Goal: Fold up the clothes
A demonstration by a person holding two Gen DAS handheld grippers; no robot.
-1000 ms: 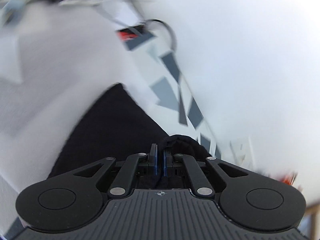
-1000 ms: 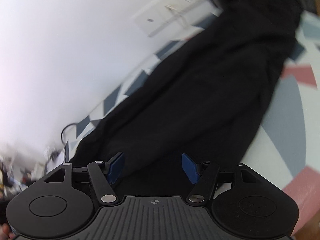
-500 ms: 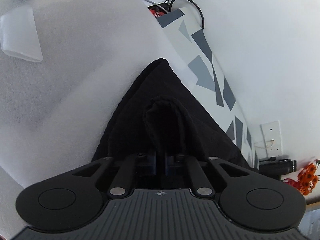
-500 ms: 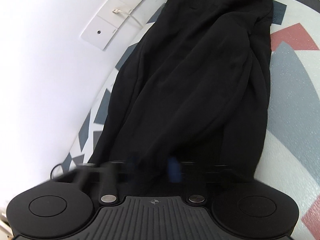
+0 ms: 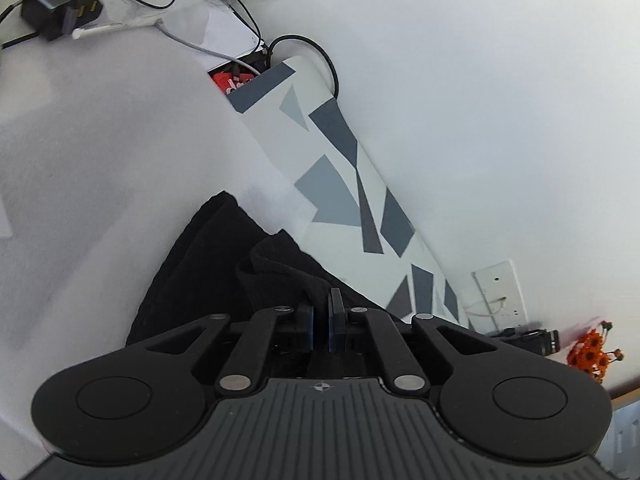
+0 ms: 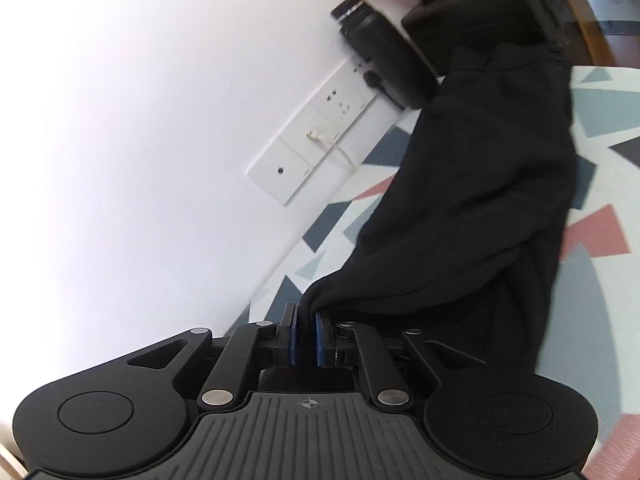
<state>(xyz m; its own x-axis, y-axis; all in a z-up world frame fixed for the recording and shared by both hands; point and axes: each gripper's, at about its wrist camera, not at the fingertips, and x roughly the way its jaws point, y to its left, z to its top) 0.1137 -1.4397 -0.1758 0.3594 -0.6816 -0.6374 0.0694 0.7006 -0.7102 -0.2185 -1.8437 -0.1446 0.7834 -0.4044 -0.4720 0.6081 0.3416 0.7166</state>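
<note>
Garment [image 6: 480, 200], black, lies along the patterned surface [image 6: 600, 240] by the wall, left claw [image 5: 321, 322] and right claw [image 6: 306, 334] each easing open around pinched cloth: mid-fold, next likely carrying both edges across together.

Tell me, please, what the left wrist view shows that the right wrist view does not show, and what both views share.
Only the left wrist view shows the left gripper with its jaws opening around a fold of the black garment, a black power adapter with tangled cables, a plain white sheet, and orange flowers.

Only the right wrist view shows the right gripper, jaws opening with cloth between them, a dark bottle, and pink shapes on the mat.

Both show the black garment, the patterned mat, the white wall and its socket plate.
</note>
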